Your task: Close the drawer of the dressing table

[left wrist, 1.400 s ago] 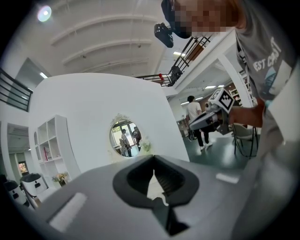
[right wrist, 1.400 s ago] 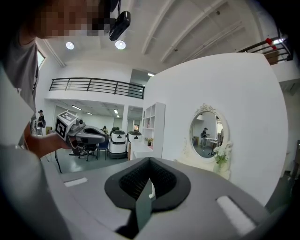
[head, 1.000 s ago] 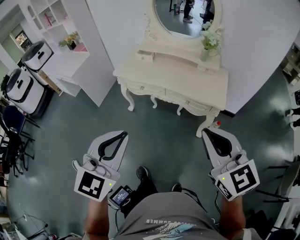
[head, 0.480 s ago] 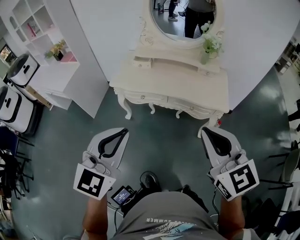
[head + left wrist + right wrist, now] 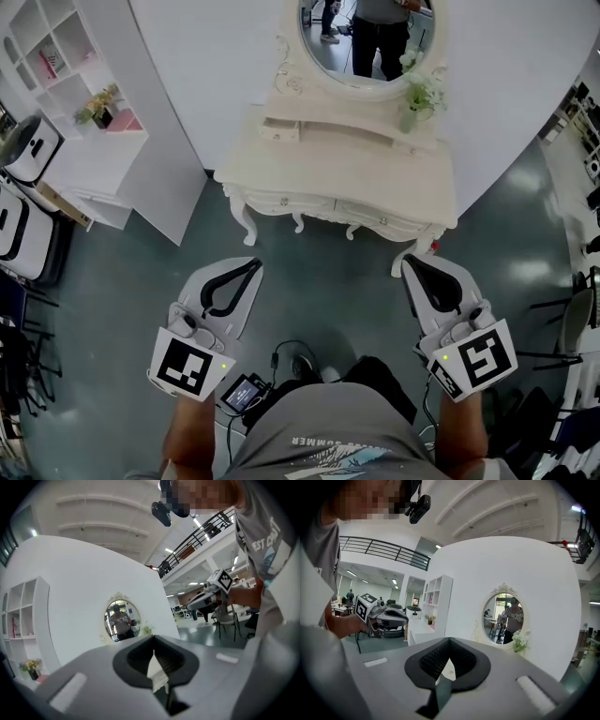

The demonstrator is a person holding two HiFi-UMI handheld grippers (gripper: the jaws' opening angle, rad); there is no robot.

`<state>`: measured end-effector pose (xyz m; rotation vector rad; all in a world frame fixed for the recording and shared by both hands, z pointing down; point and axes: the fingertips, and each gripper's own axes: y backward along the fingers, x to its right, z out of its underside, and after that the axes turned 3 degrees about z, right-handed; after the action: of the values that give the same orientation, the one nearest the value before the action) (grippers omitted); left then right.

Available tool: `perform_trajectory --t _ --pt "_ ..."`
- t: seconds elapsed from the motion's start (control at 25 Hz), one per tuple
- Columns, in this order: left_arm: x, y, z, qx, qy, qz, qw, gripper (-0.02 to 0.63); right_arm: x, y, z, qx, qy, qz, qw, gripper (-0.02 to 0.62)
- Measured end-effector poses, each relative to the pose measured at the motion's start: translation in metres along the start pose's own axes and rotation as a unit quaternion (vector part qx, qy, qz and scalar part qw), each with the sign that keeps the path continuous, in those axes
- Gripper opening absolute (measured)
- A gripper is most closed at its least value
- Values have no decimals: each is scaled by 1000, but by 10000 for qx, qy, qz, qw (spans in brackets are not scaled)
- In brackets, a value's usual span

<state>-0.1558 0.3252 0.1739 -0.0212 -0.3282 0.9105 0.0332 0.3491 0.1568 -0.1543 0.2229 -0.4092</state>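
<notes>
The cream dressing table stands against the white wall, about a step ahead of me, with an oval mirror above it. A small drawer on its upper shelf at the left sticks out a little. Two wide drawers in the front apron look flush. My left gripper and right gripper hang low over the floor, short of the table, both shut with nothing in them. The mirror shows beyond the shut left jaws, and the mirror beyond the right jaws.
A vase of flowers stands at the table's back right. A white shelf unit stands to the left, with white robots beyond it. Chairs stand at the right. The floor between me and the table is grey-green.
The dressing table has drawn slightly nearer and more centred as I step forward. Both grippers stay shut in the same low pose.
</notes>
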Motion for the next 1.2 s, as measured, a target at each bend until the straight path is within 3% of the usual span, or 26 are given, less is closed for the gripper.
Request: perform_trajectory --t 0.28,0.6,1.2 --pt "-21 -5 10 -96 47 -188 9998 5 10 -34 -8 169 72 -210 9996 0" --pt "-56 -10 20 -324 98 -761 9965 5 25 -94 -17 398 108 -719 9966 0" --pt "-110 -103 32 -893 310 -1540 9835 5 103 -221 -9 484 24 -1671 9847 0"
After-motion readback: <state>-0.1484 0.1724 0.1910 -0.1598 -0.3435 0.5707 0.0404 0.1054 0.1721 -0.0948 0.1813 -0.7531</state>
